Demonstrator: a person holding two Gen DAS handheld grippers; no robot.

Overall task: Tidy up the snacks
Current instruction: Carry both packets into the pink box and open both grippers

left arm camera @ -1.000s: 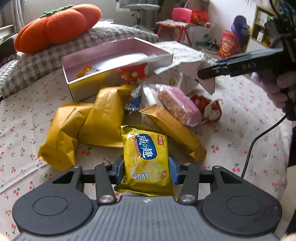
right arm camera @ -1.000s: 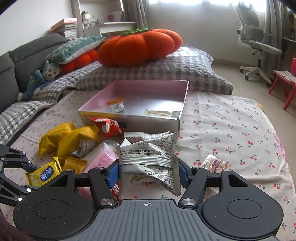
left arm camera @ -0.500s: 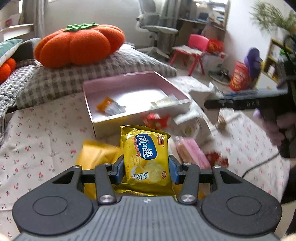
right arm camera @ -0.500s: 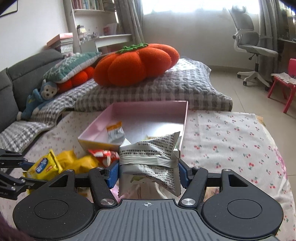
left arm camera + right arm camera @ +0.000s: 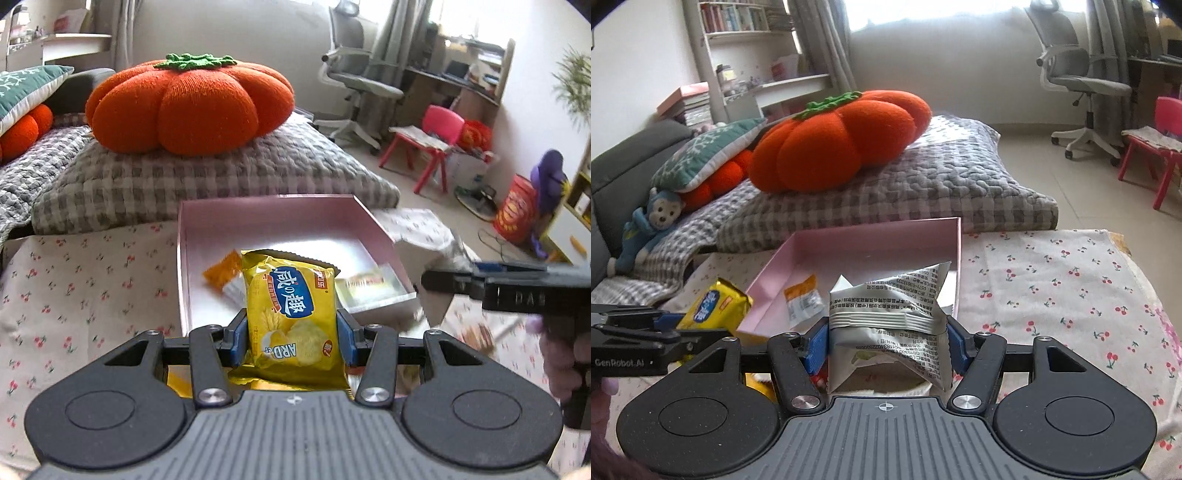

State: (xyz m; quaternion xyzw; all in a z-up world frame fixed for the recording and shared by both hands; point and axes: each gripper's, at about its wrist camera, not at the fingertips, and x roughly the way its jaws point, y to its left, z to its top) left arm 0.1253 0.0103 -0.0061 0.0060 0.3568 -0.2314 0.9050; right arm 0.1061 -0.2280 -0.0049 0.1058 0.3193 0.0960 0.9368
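A: Both packets moved off the snack pile, now over the pink box (image 5: 273,210)?
B: Yes. Left gripper (image 5: 291,330) fingers pinch the yellow cracker packet (image 5: 291,306); right gripper (image 5: 886,338) fingers clamp the silver packet (image 5: 890,317).

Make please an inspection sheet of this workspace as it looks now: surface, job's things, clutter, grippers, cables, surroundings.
Surface: cherry-print cloth.
Job's things: pink box holds a small orange packet and a flat pale packet.
Clutter: more wrappers below the left gripper, mostly hidden.
Grippers: left gripper shut on yellow cracker pack; right gripper shut on silver packet.
Cables: dark cable on the floor.
Surroundings: orange pumpkin cushion, checked cushion, office chair.
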